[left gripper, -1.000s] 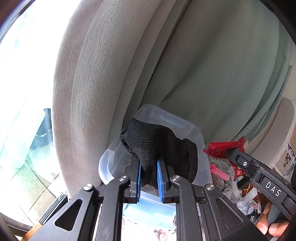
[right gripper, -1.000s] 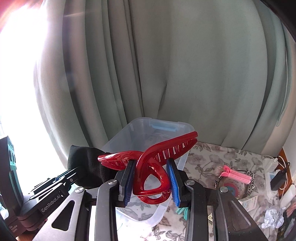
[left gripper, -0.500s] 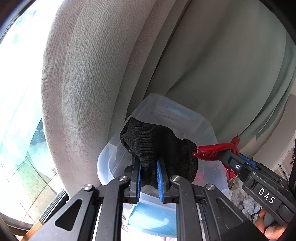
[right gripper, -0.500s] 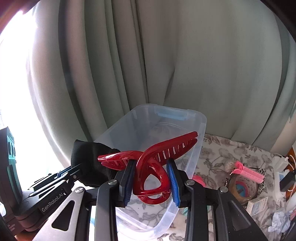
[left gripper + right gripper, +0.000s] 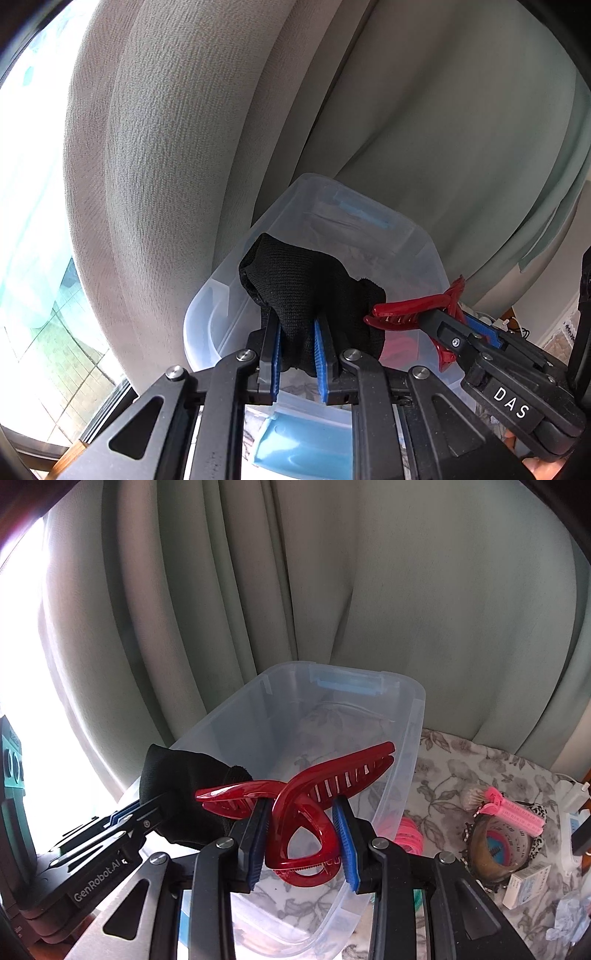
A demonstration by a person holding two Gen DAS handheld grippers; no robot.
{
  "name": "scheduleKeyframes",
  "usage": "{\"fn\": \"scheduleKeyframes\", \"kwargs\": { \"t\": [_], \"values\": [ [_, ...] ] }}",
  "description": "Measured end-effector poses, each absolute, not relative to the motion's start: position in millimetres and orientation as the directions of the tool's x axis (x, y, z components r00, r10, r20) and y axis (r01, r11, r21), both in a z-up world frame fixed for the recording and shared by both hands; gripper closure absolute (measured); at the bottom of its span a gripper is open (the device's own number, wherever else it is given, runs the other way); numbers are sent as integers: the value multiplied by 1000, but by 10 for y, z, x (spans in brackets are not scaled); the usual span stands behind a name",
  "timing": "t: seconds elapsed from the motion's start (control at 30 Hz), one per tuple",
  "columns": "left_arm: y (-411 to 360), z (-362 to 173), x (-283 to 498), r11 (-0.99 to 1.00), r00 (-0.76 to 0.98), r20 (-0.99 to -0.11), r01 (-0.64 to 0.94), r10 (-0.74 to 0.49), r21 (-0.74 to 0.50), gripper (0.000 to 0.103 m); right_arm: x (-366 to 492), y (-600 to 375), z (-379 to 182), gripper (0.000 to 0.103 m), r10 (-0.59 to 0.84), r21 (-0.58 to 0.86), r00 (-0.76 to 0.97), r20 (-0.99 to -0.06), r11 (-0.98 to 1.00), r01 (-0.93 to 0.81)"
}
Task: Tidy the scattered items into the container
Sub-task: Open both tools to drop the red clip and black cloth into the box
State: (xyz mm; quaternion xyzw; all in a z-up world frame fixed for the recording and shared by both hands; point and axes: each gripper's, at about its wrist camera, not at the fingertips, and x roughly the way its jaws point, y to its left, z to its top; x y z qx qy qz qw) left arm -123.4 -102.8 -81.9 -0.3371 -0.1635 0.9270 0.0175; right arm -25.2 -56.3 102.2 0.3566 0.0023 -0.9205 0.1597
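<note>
A floral-clothed table is carrying a clear box at 12 o'clock before green curtains; the left gripper is clamping a black cloth, the right gripper a red hair claw

The container sits on the table, curtain right behind it. Sock and hair claw hang side by side over it, clutter lying to its right.

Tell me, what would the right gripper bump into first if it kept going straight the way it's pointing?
Probably the inside of the clear bin. The right gripper, clamped on the red clip, points down into the bin's open top; depth is hard to judge.
</note>
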Motion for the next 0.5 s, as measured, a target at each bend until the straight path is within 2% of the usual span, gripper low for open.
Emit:
{"fn": "scheduleKeyframes", "kwargs": {
  "t": [0.5],
  "values": [
    [-739, -887, -1094, -948, -761, -630, 64, 155, -311, 83, -564, -312, 722, 65, -275, 113, -682, -678, -955, 273]
  ]
}}
